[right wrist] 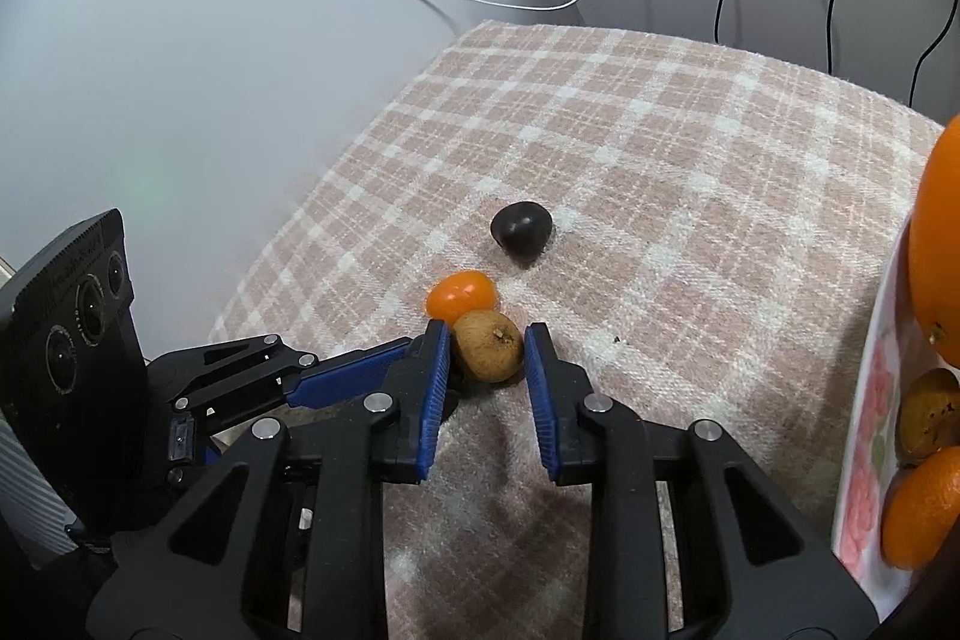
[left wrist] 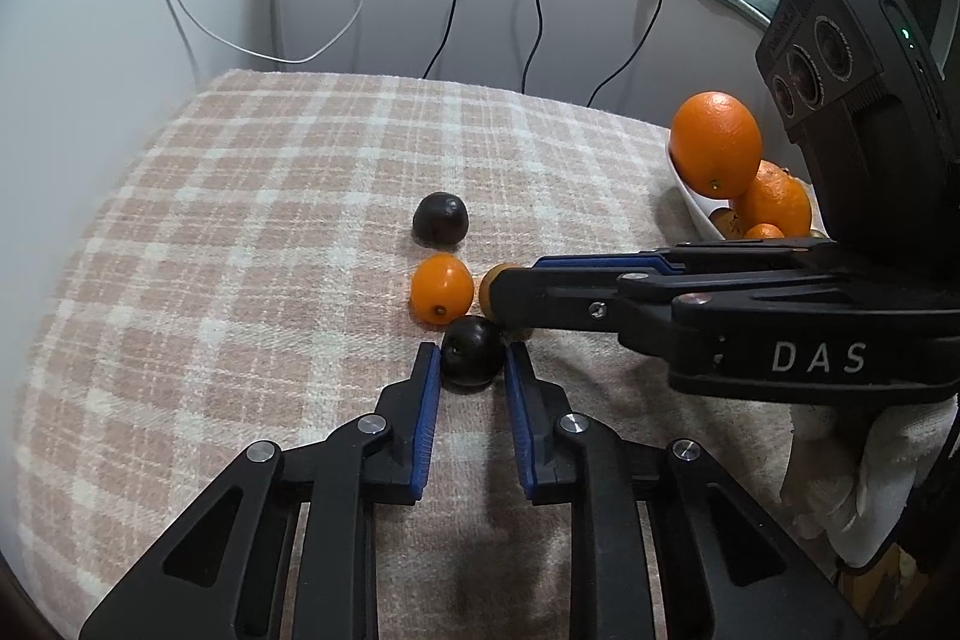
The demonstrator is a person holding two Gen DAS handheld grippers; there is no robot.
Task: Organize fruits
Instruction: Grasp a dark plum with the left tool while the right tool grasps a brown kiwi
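My left gripper (left wrist: 472,361) is shut on a dark plum (left wrist: 471,347) that rests on the checked cloth (left wrist: 270,220). My right gripper (right wrist: 489,337) is shut on a brown kiwi-like fruit (right wrist: 487,345), also on the cloth. In the left wrist view the right gripper reaches in from the right, its tip over the brown fruit (left wrist: 493,283). A small orange fruit (left wrist: 441,289) (right wrist: 462,298) lies touching both gripped fruits. A second dark plum (left wrist: 440,218) (right wrist: 521,227) lies alone farther back.
A white dish (left wrist: 696,205) with a pink-flowered rim (right wrist: 870,400) stands at the cloth's right edge. It holds a big orange (left wrist: 715,143) and several other fruits. Cables hang along the wall behind. A white-gloved hand (left wrist: 840,490) holds the right gripper.
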